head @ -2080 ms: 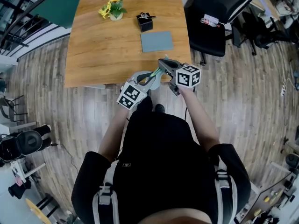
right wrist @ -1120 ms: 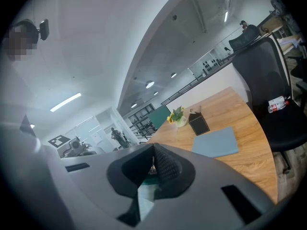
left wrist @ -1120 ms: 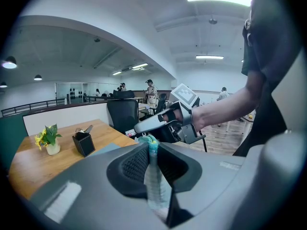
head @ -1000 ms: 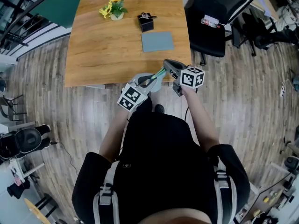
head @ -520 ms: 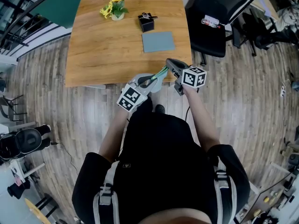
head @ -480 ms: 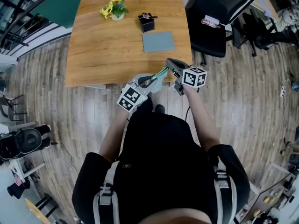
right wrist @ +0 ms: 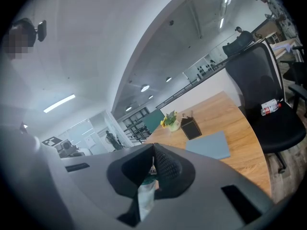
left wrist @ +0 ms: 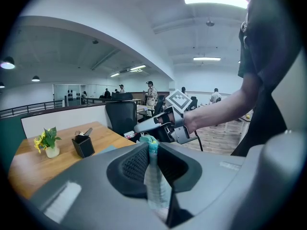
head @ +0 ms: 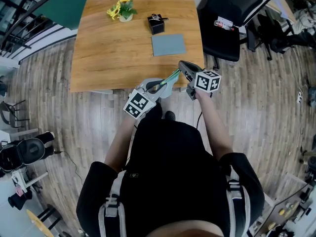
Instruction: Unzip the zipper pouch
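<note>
Wood, grey and a streak of green

The pouch (head: 170, 76) is pale and translucent with a teal-green zip edge; the left gripper (head: 157, 85) and right gripper (head: 181, 66) are grey, each marked with black-and-white squares. The table (head: 108, 48) — warm orange-brown woodgrain — carries a blue-grey mat (head: 168, 44), a black box (head: 156, 24) and yellow flowers (head: 118, 7) with green leaves; the floor (head: 44, 107) is grey-brown planks.

You wear a black short-sleeved shirt (head: 168, 172) and grey shoulder straps (head: 111, 201) with buckles. Your left gripper (head: 157, 86) and right gripper (head: 181, 67) are grey, each with a black-and-white marker cube.
</note>
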Demonstrator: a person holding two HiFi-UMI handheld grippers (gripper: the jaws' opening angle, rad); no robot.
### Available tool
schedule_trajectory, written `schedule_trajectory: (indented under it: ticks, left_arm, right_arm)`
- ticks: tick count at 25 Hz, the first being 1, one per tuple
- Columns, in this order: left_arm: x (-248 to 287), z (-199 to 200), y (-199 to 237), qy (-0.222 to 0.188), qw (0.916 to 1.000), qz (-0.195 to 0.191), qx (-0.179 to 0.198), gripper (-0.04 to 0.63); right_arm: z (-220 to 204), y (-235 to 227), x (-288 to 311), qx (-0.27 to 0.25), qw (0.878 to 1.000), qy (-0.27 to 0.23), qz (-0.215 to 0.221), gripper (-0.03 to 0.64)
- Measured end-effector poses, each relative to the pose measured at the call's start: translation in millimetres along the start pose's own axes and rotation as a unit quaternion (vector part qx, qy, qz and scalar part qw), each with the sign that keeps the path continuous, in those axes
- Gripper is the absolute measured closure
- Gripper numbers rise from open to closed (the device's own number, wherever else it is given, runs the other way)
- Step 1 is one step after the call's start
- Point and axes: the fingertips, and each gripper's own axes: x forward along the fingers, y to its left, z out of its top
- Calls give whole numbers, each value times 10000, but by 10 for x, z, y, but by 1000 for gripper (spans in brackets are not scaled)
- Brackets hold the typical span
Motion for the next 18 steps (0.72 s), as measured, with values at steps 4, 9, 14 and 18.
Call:
schedule_trajectory:
  ticks: [4,9,14,18]
  left_arm:
    - [-14,51,-25,-55,10000,-30,-8,545]
    - [-48,91,-9,-73,10000,-32,29,545]
    - [-59,123,-20,-93,9999,-58,58,545]
    - [-69,139,-32,-92,9999,-69,89,545]
  right_arm:
    - [5,-1,-5,22,10000,-51,3,612]
    - [46,-49,-8,44,9999,-94,-80,614]
    - [85,-65,-29,18,9998,-119,-136,612]
    - [101,-79,-43,-2,9997,-130,-196,612]
